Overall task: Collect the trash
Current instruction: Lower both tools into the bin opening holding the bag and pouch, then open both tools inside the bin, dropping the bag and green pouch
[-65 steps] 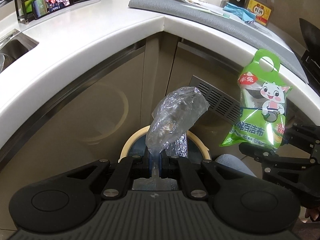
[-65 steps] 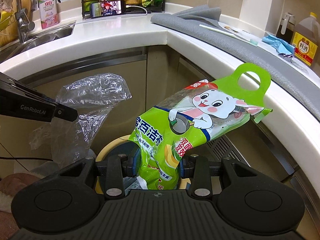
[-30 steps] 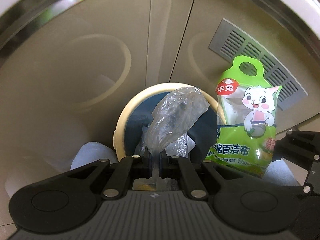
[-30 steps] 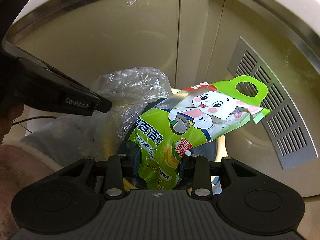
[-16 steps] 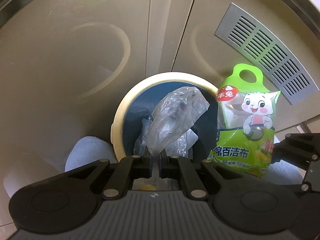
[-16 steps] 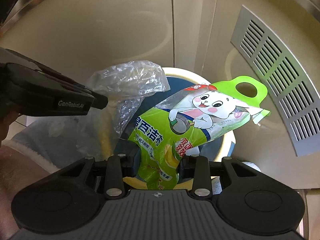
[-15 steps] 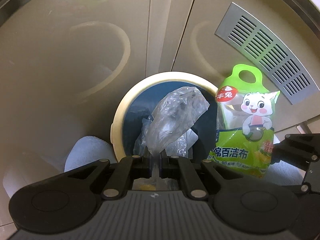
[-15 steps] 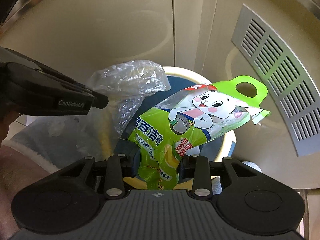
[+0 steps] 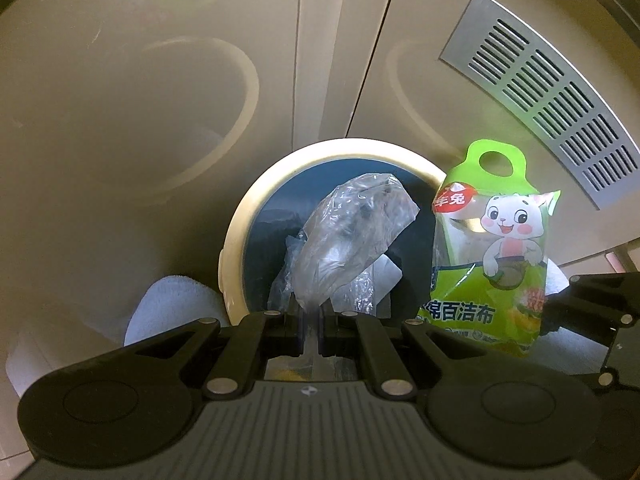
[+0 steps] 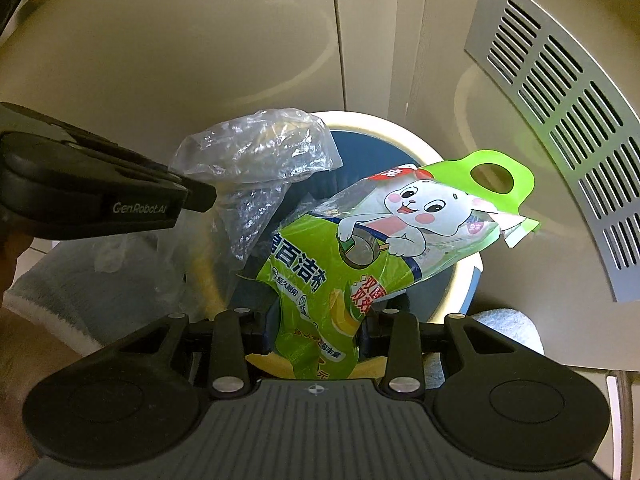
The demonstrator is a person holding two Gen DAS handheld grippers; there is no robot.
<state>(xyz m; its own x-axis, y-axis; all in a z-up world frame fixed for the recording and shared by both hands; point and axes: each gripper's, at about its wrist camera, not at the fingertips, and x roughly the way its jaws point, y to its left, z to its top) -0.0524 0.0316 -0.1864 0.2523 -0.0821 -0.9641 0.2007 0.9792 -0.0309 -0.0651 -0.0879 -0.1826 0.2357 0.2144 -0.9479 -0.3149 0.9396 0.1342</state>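
Bin mouth (image 9: 236, 240) open below — cabinet doors (image 9: 160, 80) close behind

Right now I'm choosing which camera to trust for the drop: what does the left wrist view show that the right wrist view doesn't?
Only the left wrist view shows the left claw shut on the clear plastic bag's neck, and loose wrappers down inside the bin.

Only the right wrist view shows the right claw shut on the green sponge packet, plus the left claw from the side.

Both show the bag, the packet, the cream-rimmed bin and the vent grille.
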